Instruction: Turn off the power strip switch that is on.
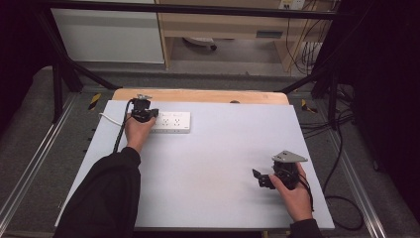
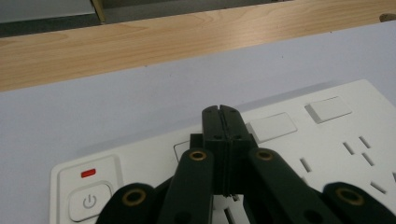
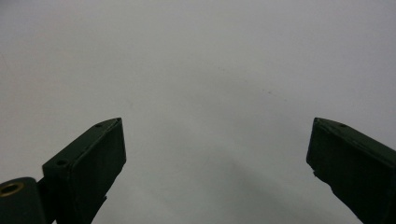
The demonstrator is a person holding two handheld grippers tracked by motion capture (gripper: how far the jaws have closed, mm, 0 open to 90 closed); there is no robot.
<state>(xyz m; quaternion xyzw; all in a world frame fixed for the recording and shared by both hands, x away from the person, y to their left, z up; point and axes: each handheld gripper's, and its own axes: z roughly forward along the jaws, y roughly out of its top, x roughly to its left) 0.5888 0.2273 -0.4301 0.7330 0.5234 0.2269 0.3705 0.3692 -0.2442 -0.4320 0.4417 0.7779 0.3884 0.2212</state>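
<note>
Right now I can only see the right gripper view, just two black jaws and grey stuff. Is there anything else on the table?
Observer: Yes, a white power strip lies at the far left of the table.
Operator: Where's the other gripper?
Observer: The left gripper is over the strip's left end, jaws pressed shut with nothing between them.
Operator: Does the strip have a button?
Observer: Yes, a power button at its end, with a small red mark above it.
</note>
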